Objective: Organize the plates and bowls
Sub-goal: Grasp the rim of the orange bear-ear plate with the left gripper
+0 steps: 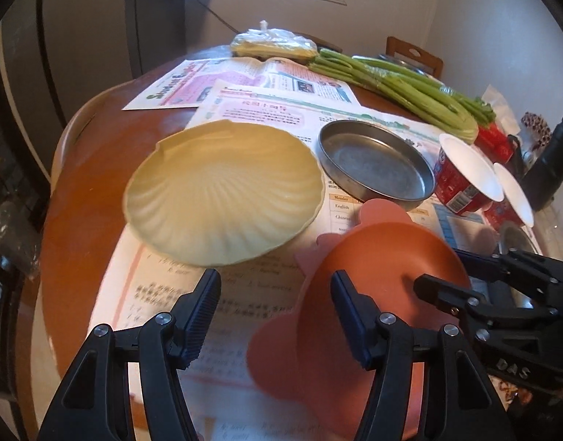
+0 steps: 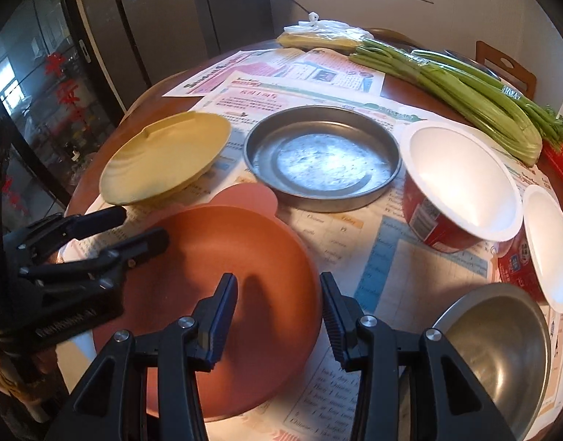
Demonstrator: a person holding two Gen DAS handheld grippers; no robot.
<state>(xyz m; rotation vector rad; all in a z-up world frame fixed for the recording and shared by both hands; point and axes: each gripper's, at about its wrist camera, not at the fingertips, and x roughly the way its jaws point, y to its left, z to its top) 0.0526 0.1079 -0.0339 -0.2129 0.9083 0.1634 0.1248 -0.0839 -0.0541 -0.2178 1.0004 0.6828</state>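
Note:
A cream shell-shaped plate (image 1: 226,191) (image 2: 163,158) lies on the papers at the left. A round metal pan (image 1: 376,163) (image 2: 321,161) sits beside it. An orange bowl with ear-shaped tabs (image 1: 384,257) (image 2: 222,268) lies nearest me. Two red paper bowls (image 1: 465,176) (image 2: 461,187) lean on their sides at the right. A steel bowl (image 2: 498,352) sits at the lower right. My left gripper (image 1: 275,308) is open, its right finger over the orange bowl's rim. My right gripper (image 2: 279,312) is open astride that bowl's right rim.
Celery stalks (image 1: 402,84) (image 2: 465,84) and a plastic bag of food (image 1: 274,44) lie at the table's far side. Newspapers and printed sheets (image 1: 266,106) cover the round wooden table (image 1: 97,169). A chair back (image 2: 505,66) stands behind.

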